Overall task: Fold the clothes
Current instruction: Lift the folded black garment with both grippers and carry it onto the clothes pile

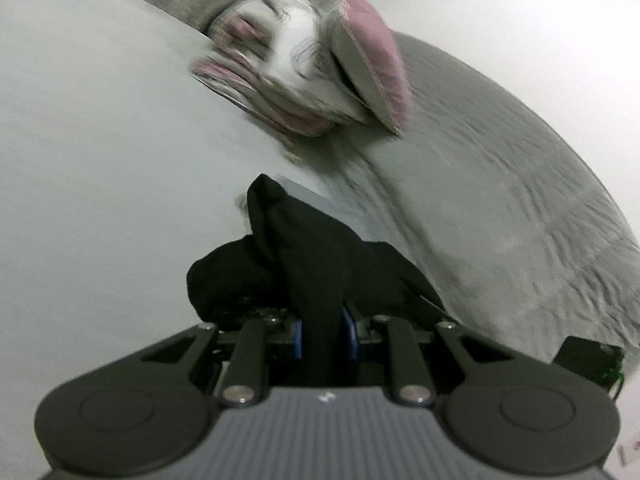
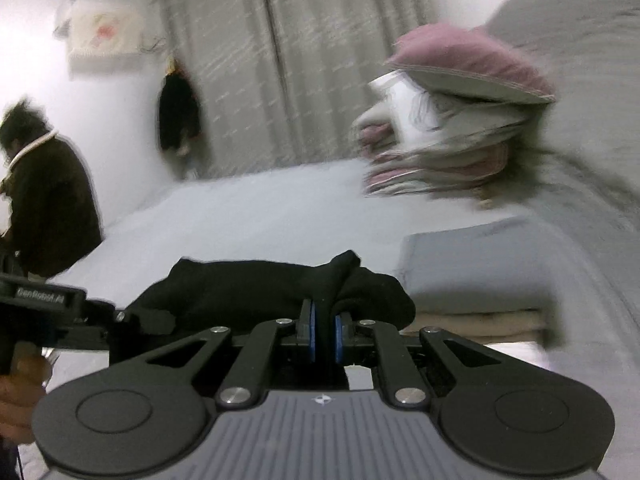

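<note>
Left gripper (image 1: 325, 330): blue-padded fingers (image 1: 297, 338) are clamping a bunched fold of the black garment (image 1: 304, 256). Right gripper (image 2: 325, 334): fingers are pinching the same garment's other end. The garment is hanging between both, lifted over the white bed (image 2: 248, 208). Just beside: folded grey and beige stack (image 2: 476, 280); beyond it, pink-and-white bedding pile (image 2: 452, 128). Risk: the bunched cloth is likely slipping unevenly, so the fold may be landing crooked or dragging the stack.

1. A wide bed (image 2: 256, 208) with a pale sheet filled the room.
2. Grey curtains (image 2: 280, 60) hung closed along the far wall.
3. A white wall (image 2: 128, 128) carried an air conditioner (image 2: 106, 38); a dark coat (image 2: 178, 116) hung beside the curtains.
4. A rumpled grey blanket (image 1: 500, 200) lay alongside.
</note>
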Demonstrator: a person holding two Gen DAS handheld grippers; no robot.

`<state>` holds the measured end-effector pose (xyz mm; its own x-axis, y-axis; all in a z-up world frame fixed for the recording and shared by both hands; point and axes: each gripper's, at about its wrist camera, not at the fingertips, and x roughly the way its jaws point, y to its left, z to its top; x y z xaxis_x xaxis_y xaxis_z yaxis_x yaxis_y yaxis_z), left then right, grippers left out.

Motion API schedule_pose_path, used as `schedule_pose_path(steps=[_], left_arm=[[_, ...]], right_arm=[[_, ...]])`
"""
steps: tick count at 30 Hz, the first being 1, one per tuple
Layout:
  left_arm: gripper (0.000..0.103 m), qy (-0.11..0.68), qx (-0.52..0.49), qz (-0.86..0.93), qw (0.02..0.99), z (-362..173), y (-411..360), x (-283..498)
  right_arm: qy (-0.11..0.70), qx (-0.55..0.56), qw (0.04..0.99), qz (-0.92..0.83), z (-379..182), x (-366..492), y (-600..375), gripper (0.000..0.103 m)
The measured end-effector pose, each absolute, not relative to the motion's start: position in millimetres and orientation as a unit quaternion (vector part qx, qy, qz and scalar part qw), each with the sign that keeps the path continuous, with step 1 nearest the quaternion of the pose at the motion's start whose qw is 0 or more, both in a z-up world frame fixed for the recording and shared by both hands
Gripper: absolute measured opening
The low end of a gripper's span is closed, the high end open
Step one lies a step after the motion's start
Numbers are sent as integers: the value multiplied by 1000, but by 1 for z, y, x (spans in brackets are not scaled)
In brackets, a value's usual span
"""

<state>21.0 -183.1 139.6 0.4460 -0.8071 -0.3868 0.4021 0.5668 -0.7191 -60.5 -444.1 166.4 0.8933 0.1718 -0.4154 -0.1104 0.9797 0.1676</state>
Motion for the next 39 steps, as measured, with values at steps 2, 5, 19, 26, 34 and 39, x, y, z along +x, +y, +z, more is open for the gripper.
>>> schedule_pose_path(steps=[2,5,19,26,34,39], left_arm=[[17,379,-275,-385,795,131,-218,21],[21,401,-258,-384,790,101,-272,25],[55,385,-183,-303,852,77,-299,23],[55,374,-116,-318,863,71,-336,4],[62,399,-85,-298,863,34,-350,13],[62,398,-50,-297,867,39,-356,9]], right_arm=[[213,73,973,45,169,-75,-473,10],[225,67,972,-7,162,-82,-506,10],[282,91,949,-104,119,-64,-545,25],[336,73,937,-56,100,-48,-525,25],[392,36,917,-68,66,-36,-514,26],[394,31,915,-84,66,-34,-508,28]])
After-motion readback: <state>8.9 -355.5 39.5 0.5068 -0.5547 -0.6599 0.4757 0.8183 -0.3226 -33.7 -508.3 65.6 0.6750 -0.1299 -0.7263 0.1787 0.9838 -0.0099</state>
